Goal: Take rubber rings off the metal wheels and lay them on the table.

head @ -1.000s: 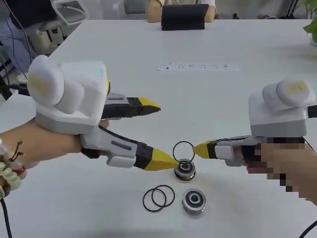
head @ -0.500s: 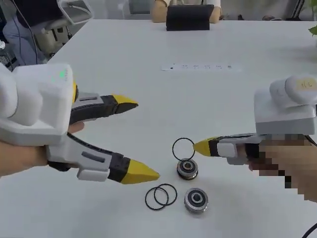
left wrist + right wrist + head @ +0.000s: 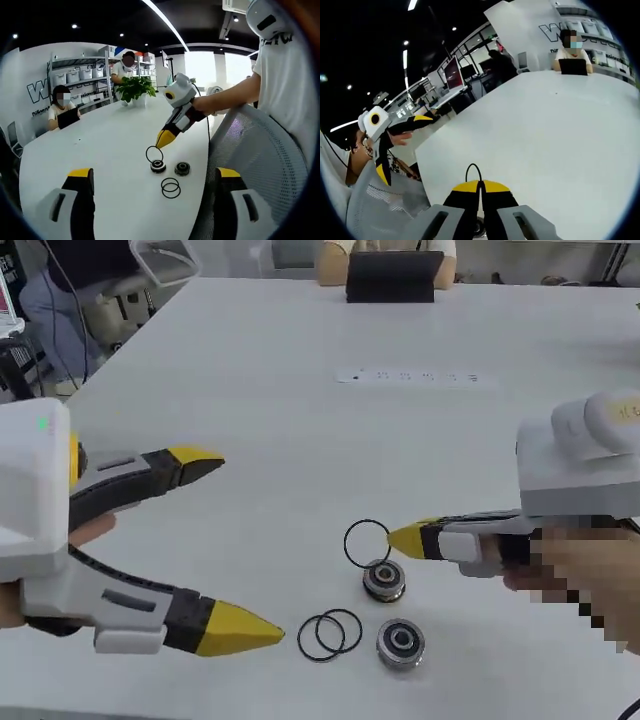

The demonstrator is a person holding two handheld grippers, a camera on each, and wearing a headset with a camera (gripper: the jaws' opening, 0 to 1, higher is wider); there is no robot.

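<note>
Head view: my left gripper (image 3: 245,548) gapes wide, empty. My right gripper (image 3: 395,538) pinches a ring (image 3: 367,543) upright beside a wheel (image 3: 384,580). Two loose rings (image 3: 328,633) lie on the table (image 3: 300,390).
Left gripper view: my jaws are spread with nothing between them.
Right gripper view: jaws closed on the ring.

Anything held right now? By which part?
Right gripper, shut, pinches a rubber ring by its edge. Left gripper is open, holding nothing.
</note>
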